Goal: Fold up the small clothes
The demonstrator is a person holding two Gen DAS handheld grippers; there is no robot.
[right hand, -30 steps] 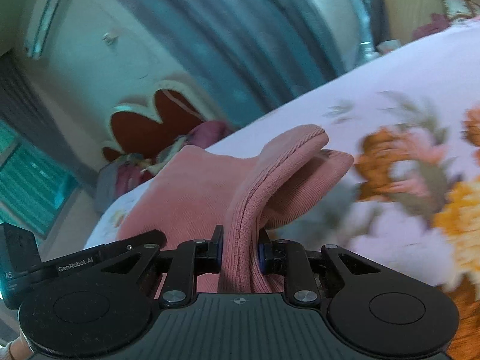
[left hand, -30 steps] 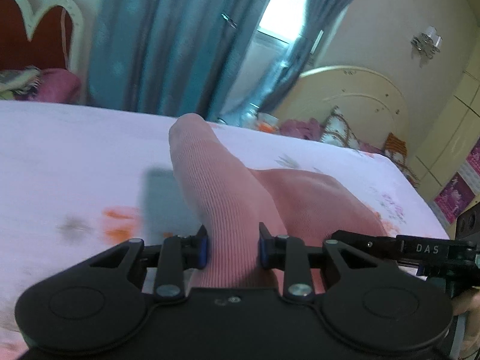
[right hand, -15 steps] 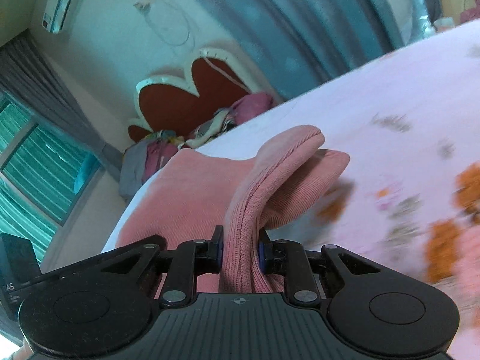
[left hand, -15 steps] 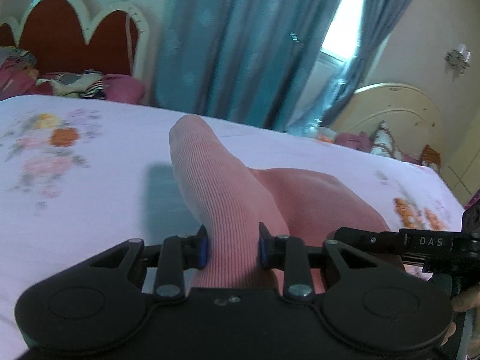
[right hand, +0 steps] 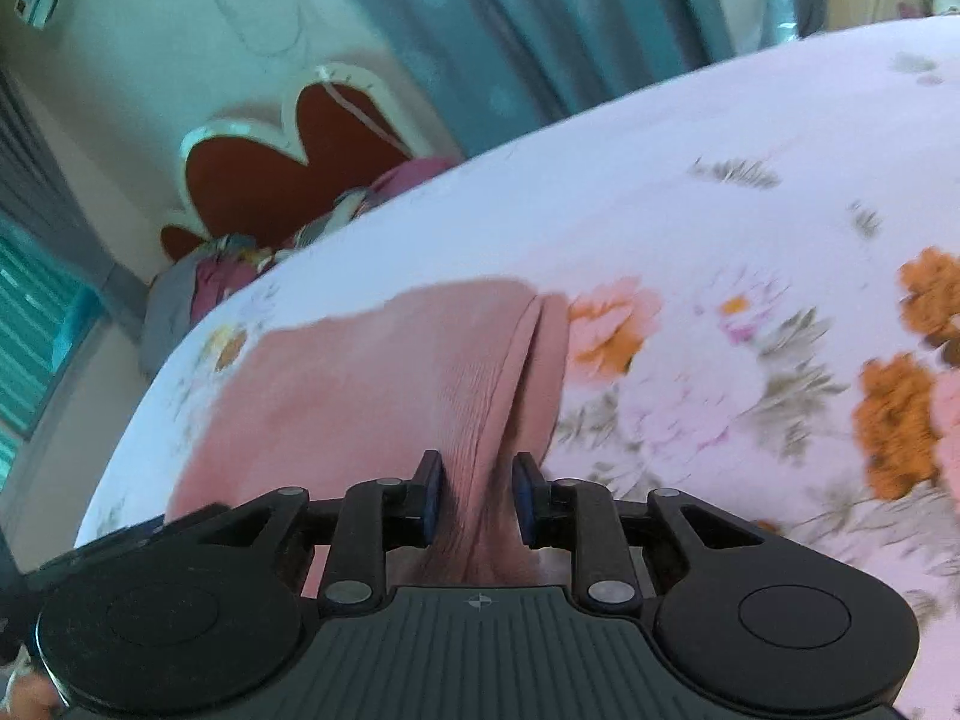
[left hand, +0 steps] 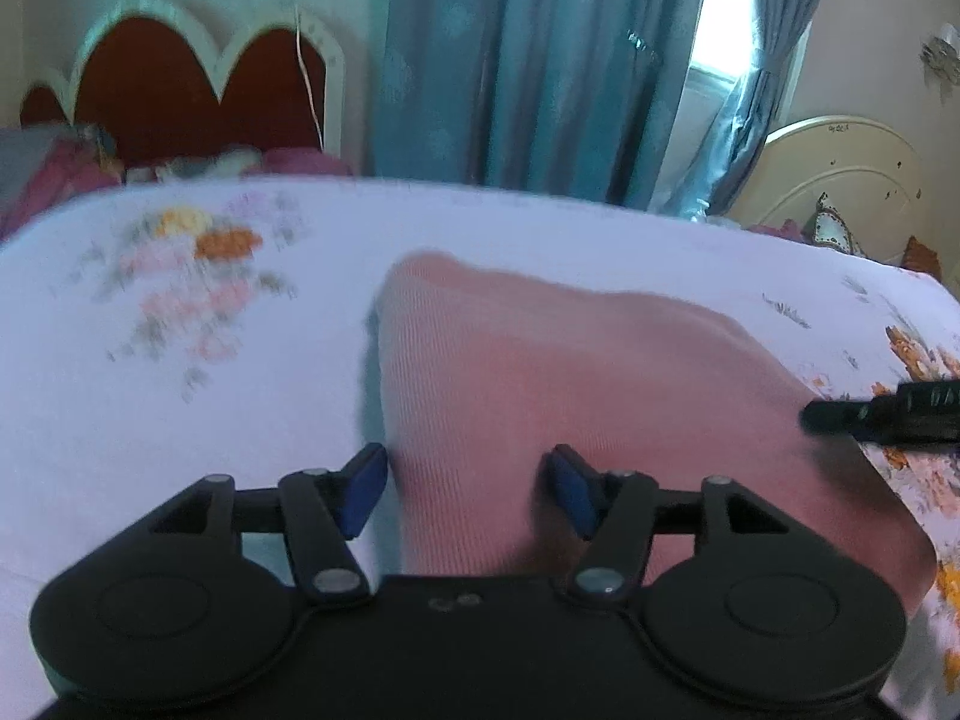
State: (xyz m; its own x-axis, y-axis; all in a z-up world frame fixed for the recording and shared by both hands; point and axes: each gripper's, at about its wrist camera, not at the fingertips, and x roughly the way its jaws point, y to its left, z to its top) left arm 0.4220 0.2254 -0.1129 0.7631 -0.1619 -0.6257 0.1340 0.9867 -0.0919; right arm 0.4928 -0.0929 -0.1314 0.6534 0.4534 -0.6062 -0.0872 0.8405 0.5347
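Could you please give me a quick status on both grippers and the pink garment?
Left gripper opening, fingers clear of pink garment. Right gripper pinching its edge. Garment on floral bedsheet. Nothing obstructing.

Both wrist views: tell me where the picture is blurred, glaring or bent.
Left wrist view: floral print on the bedsheet is smeared by motion, the window behind the curtains blows out white, and the bed's far edge bows from the fisheye. Right wrist view: flowers on the sheet are streaked, the pink garment is soft, the horizon tilts steeply.
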